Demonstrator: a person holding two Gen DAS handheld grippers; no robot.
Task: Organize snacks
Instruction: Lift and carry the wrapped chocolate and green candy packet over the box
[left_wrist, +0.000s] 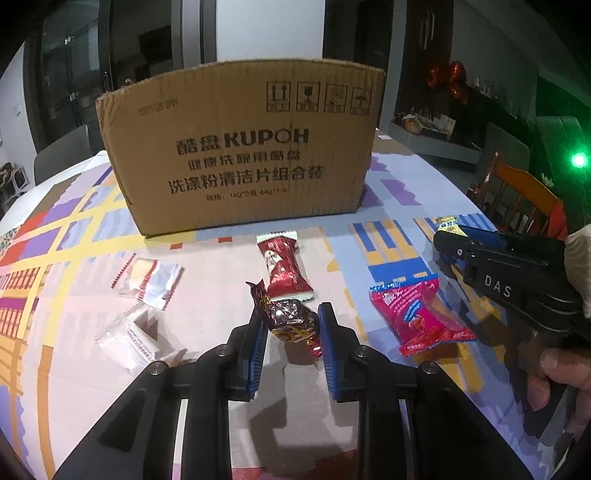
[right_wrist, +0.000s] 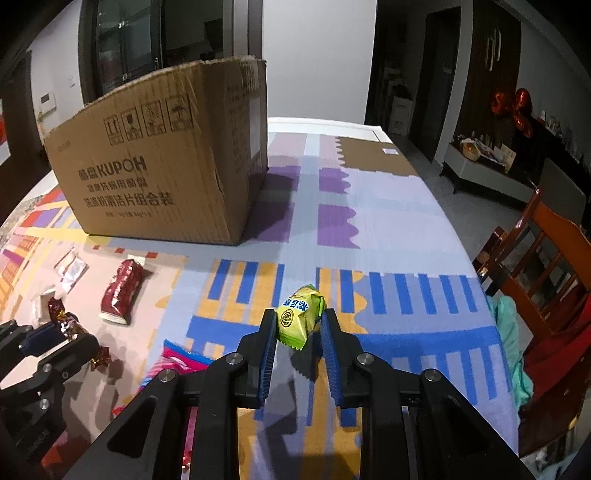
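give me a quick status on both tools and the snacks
Left tool shut on brown foil candy. Right tool shut on green-yellow candy. Cardboard box ahead, path clear. Red snack pack and pink snack pack on table.

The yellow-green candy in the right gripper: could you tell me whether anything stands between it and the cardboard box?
Nothing visible does. The yellow-green candy sits clamped in the right gripper, and only bare patterned tablecloth lies between it and the cardboard box. The box's near wall stands tall, so the candy must go over its rim.
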